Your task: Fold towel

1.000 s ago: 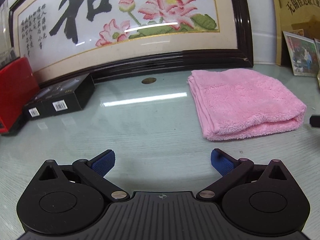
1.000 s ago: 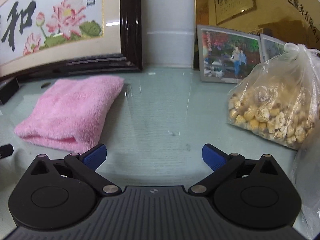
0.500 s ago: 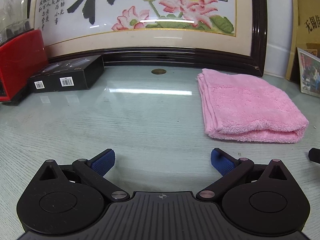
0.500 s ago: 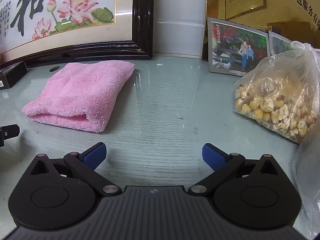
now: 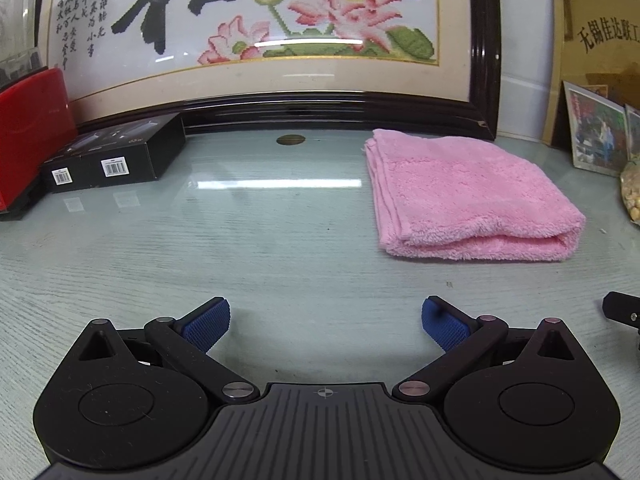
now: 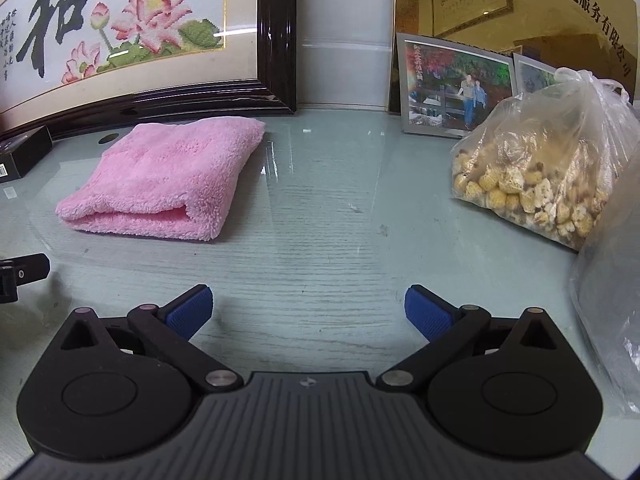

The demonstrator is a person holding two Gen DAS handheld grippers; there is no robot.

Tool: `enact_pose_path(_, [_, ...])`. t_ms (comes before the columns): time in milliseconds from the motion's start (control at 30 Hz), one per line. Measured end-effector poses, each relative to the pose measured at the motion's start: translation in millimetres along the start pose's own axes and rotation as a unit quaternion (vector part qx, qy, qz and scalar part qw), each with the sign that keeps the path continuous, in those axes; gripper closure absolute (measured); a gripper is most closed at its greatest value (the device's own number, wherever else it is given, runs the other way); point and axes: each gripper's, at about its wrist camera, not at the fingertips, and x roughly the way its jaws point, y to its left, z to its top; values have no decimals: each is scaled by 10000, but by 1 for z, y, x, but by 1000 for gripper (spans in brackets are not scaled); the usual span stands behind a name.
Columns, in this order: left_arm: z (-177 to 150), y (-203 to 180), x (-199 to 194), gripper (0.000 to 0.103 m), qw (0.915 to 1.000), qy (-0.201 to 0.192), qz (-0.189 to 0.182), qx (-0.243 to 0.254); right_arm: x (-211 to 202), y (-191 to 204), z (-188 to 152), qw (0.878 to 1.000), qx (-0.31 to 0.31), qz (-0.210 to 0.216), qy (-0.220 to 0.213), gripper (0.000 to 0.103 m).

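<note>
A pink towel (image 5: 464, 196) lies folded into a thick rectangle on the glass table, ahead and to the right in the left wrist view. It also shows in the right wrist view (image 6: 168, 180), ahead and to the left, its folded edge facing me. My left gripper (image 5: 325, 322) is open and empty, well short of the towel. My right gripper (image 6: 308, 312) is open and empty, to the right of the towel and apart from it.
A large framed embroidery (image 5: 260, 40) leans at the back. Black boxes (image 5: 116, 156) and a red case (image 5: 28, 128) stand at the left. A bag of dried produce (image 6: 540, 176) and framed photos (image 6: 452, 84) stand at the right.
Both grippers have shifted their view slightly and drawn back a little from the towel. The towel has not moved. Both stay open.
</note>
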Motion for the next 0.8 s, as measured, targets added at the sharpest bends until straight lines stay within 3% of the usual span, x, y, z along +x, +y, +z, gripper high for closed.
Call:
enact_pose_path(300, [0,-5,1,0,9996,-5,-207,184,-5,5,-4,9999,84,-112,-6,0])
enact_pose_path(800, [0,-3,1,0,9996,2,-234,152,-4,3,-3,9999,87,-104,-5,0])
